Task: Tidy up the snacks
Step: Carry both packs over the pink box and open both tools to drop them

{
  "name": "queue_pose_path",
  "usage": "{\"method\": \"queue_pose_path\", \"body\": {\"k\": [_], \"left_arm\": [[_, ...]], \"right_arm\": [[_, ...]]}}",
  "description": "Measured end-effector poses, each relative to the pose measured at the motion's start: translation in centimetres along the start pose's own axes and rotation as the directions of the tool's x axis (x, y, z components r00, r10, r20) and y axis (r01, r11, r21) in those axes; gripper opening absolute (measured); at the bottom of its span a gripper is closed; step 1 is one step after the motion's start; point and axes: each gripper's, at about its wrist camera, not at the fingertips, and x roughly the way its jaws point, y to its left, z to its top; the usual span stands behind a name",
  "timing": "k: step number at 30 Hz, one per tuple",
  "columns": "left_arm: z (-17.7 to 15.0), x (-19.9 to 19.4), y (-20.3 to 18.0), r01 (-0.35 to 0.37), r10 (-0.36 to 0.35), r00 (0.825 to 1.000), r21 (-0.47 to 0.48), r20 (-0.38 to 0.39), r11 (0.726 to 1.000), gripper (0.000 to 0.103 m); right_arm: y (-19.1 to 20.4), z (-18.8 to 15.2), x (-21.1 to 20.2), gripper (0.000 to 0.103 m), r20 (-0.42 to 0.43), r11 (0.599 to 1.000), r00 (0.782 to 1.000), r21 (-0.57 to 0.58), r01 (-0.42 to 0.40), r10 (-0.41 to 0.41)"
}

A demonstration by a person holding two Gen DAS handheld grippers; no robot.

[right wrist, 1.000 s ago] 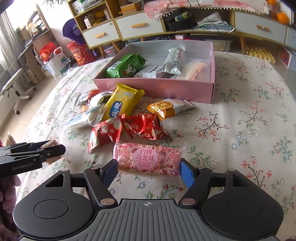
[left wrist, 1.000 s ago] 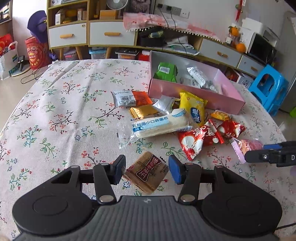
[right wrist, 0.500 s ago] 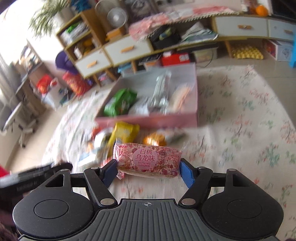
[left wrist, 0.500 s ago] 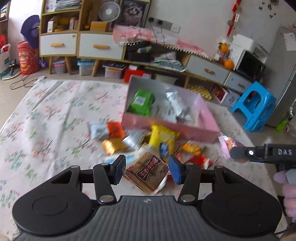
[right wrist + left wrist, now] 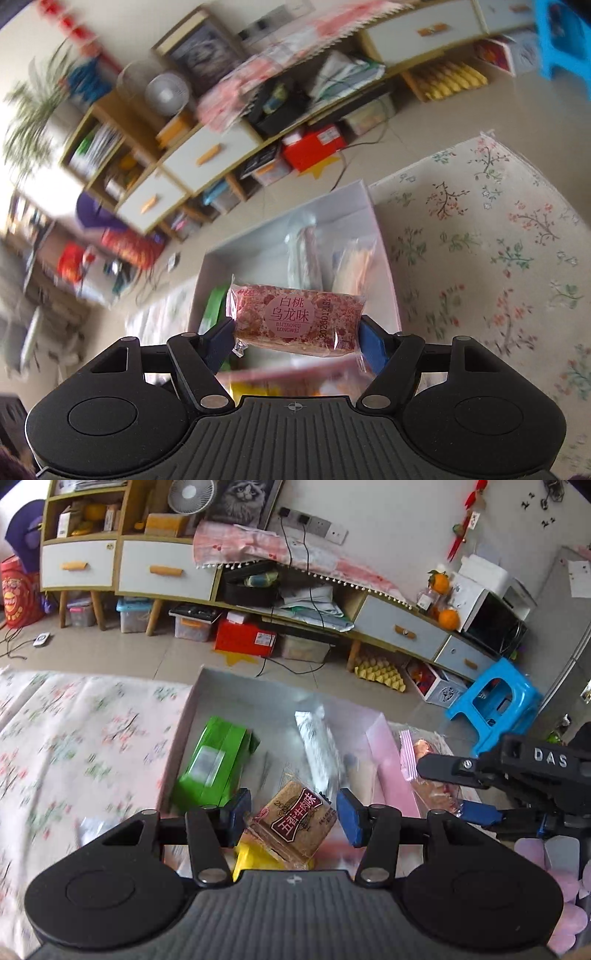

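A: Along the white wall (image 5: pixel 388 513) runs a low wooden cabinet (image 5: pixel 122 565) with pale drawers and orange handles.

B: A small fan (image 5: pixel 191 494) stands on it; storage bins (image 5: pixel 135 614) sit underneath on the tiled floor (image 5: pixel 110 653), and a blue stool (image 5: pixel 493 705) stands right.

Inside the pink box (image 5: pixel 391 771), bare floor lies between green packet (image 5: pixel 212 762) and silver packet (image 5: pixel 319 746).

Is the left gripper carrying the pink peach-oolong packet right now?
No: the left gripper holds a brown snack packet over the pink box, while the pink packet is in the right gripper.
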Motion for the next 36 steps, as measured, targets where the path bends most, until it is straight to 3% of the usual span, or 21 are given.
{"method": "queue_pose_path", "body": {"k": [5, 10, 13, 19, 26, 27, 28, 29, 36], "left_arm": [[1.6, 2.9, -0.3, -0.031, 0.031, 1.000, 0.104, 0.006, 0.994, 0.047], [2.6, 4.9, -0.3, -0.047, 0.045, 0.999, 0.174, 0.016, 0.984, 0.047], [3.1, 5.6, -0.1, -0.054, 0.050, 0.998, 0.220, 0.024, 0.974, 0.048], [3.8, 7.1, 0.0, -0.085, 0.084, 0.996, 0.269, 0.017, 0.959, 0.048], [3.9, 8.1, -0.1, -0.089, 0.090, 0.996, 0.312, 0.013, 0.946, 0.048], [3.9, 8.2, -0.1, -0.090, 0.089, 0.996, 0.320, 0.018, 0.943, 0.051], [3.9, 8.2, -0.1, -0.094, 0.092, 0.996, 0.326, 0.021, 0.941, 0.063], [3.9, 8.2, -0.1, -0.100, 0.095, 0.995, 0.327, 0.029, 0.940, 0.067], [4.4, 7.9, -0.3, -0.110, 0.099, 0.994, 0.313, 0.050, 0.944, 0.078]], "right_arm": [[-1.8, 2.6, 2.9, 0.072, 0.030, 0.993, 1.000, 0.114, 0.002, -0.005], [-2.7, 4.3, 5.8, 0.072, 0.039, 0.989, 0.999, 0.144, -0.038, 0.032], [-2.2, 5.0, 7.0, 0.072, 0.056, 0.992, 0.997, 0.114, -0.058, 0.052], [-0.7, 5.4, 8.5, 0.073, 0.088, 1.000, 0.996, -0.005, -0.013, 0.014], [-1.5, 5.3, 10.1, 0.074, 0.072, 1.000, 0.997, 0.001, -0.018, 0.018], [-1.6, 5.4, 10.1, 0.079, 0.072, 1.000, 0.997, 0.004, -0.028, 0.028], [-1.8, 5.4, 10.1, 0.083, 0.074, 0.999, 0.997, 0.014, -0.039, 0.038], [-2.0, 5.4, 10.1, 0.088, 0.078, 0.998, 0.996, 0.023, -0.053, 0.051], [-1.4, 5.7, 9.4, 0.089, 0.082, 0.998, 0.995, -0.010, -0.062, 0.063]]}}
